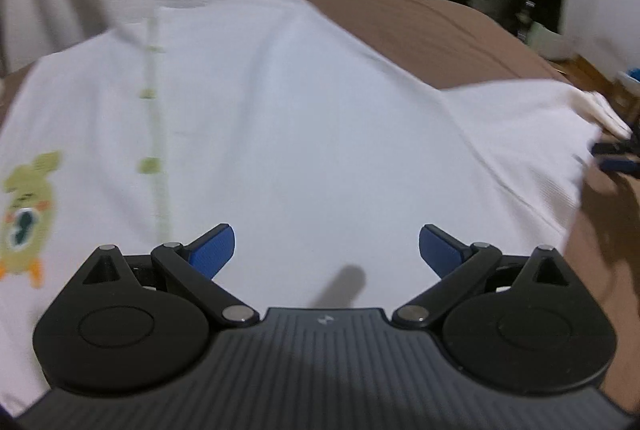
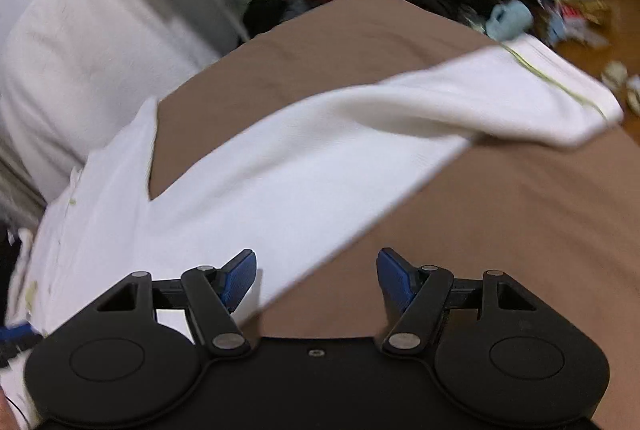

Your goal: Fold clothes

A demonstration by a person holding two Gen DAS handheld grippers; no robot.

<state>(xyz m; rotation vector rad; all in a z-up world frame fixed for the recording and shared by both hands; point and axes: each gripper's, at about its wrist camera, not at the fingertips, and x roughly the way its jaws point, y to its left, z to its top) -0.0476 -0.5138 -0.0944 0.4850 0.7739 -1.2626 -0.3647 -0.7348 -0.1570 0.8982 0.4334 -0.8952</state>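
White shirt [image 1: 304,118] on brown bed [image 2: 500,210]: light, limp, creases easily; I'd pinch the sleeve cuff [image 2: 568,98]. Both my left fingers [image 1: 212,250] and right fingers [image 2: 240,278] spread, empty.

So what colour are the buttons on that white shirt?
Pale green buttons, matching the placket stripe on the white shirt; clearest in the left wrist view.

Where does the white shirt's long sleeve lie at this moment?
In the right wrist view the sleeve stretches up and right across the brown bed cover, its cuff near the bed's far right edge, beyond the open right gripper.
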